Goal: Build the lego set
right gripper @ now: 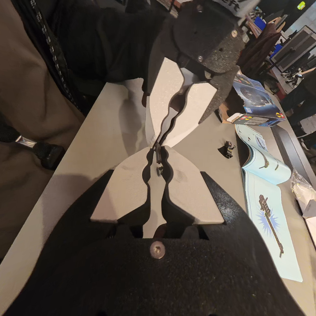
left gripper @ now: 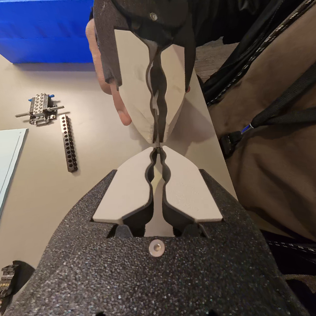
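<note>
My two grippers meet tip to tip above the beige table. A thin dark rod-like piece runs between them. In the right wrist view it lies between my right gripper's fingertips, which are closed on it. My left gripper is shut on its other end. The left gripper also shows in the right wrist view, and the right gripper in the left wrist view, held by a hand. A tiny dark part lies on the table below the rod.
A grey brick assembly with axles and a black holed beam lie at the left, behind them a blue box. A dark minifigure, an open light-blue booklet and a printed box lie at the right. A person's brown clothing with straps is at the table's edge. The grippers are tip to tip, or close to it.
</note>
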`<action>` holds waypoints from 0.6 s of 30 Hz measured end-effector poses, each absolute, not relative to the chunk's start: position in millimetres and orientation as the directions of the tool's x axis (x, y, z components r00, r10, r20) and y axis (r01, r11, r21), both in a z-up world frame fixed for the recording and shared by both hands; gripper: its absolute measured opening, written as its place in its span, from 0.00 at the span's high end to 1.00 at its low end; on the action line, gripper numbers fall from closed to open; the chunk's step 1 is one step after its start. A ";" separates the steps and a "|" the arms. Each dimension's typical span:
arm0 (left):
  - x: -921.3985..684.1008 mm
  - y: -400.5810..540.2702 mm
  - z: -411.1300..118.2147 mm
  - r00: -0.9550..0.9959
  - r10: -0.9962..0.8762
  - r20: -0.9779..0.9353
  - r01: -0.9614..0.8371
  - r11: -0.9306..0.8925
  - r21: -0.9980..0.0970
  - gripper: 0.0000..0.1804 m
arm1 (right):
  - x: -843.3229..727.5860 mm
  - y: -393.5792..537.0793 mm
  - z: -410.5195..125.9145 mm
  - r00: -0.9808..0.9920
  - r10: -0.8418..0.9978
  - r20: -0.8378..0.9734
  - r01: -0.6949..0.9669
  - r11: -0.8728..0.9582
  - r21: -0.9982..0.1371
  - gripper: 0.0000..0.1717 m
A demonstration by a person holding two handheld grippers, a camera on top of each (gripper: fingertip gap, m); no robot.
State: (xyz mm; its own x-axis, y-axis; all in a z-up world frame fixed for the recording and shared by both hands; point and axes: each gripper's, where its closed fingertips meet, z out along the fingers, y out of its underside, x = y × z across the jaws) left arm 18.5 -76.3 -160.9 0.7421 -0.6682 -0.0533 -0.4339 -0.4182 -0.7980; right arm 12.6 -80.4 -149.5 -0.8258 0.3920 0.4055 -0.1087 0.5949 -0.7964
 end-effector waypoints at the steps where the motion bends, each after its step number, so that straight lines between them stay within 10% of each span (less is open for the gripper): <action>1: 19.8 -76.8 -161.7 0.735 -0.677 -0.044 -0.435 -0.421 -0.796 0.98 | 13.8 -81.4 -150.3 -0.826 0.377 0.419 -0.124 0.603 -0.788 0.95; 18: 13.3 -74.4 -165.5 0.762 -0.647 0.004 -0.373 -0.444 -0.815 0.95 | 9.9 -76.9 -153.8 -0.794 0.399 0.459 -0.140 0.615 -0.776 0.97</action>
State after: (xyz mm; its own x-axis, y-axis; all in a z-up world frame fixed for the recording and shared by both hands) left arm 13.3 -74.4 -165.5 0.7621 -0.6474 0.0040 -0.3729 -0.4441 -0.8147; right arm 9.9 -76.9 -153.8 -0.7939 0.3987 0.4591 -0.1401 0.6147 -0.7762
